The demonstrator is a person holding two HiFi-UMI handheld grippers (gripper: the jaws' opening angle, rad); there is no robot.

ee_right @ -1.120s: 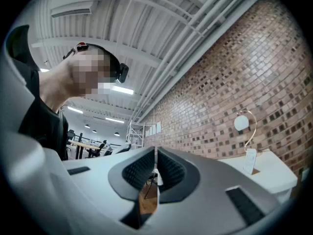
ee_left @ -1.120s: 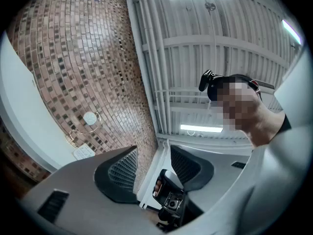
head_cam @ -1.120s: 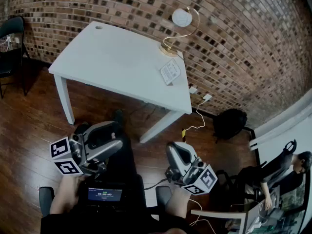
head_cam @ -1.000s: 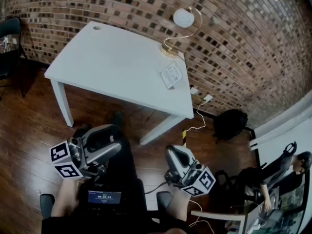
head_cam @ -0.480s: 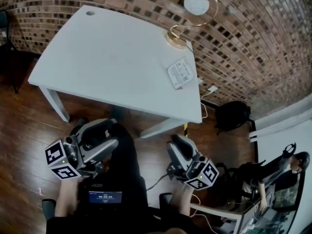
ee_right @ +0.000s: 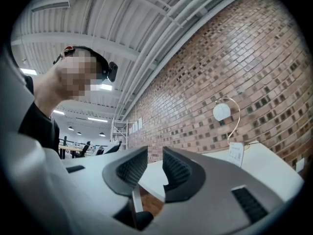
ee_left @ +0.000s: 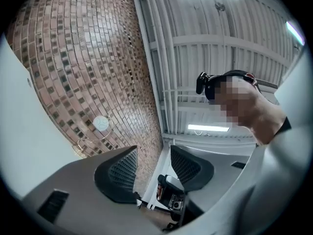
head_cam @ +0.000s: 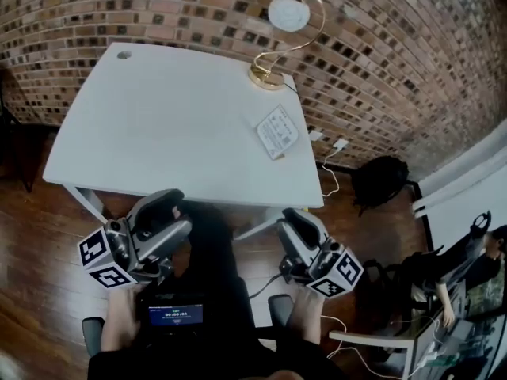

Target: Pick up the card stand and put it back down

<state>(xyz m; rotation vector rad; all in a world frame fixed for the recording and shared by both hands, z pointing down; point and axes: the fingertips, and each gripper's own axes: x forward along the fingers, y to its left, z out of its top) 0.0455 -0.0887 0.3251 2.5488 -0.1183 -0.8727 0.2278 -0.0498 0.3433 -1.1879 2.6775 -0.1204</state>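
Note:
The card stand (head_cam: 276,131), a white printed card standing upright, is on the right part of the white table (head_cam: 158,125), just in front of a gold lamp (head_cam: 273,46) with a round white shade. It also shows small in the right gripper view (ee_right: 235,153). Both grippers hang below the table's near edge, over my lap and well short of the stand. My left gripper (head_cam: 170,210) (ee_left: 153,153) is open with nothing between its jaws. My right gripper (head_cam: 297,222) (ee_right: 155,155) also shows a gap between its pads, with nothing in it.
A brick wall runs behind the table. On the wooden floor to the right lie a black bag (head_cam: 380,184) and a white cable with plugs (head_cam: 333,145). A small lit screen (head_cam: 174,315) sits on my lap. A person sits at a desk at far right (head_cam: 467,267).
The head view has moved in over the table, so the table and card stand now sit closer and more central. Both grippers stay low by my lap.

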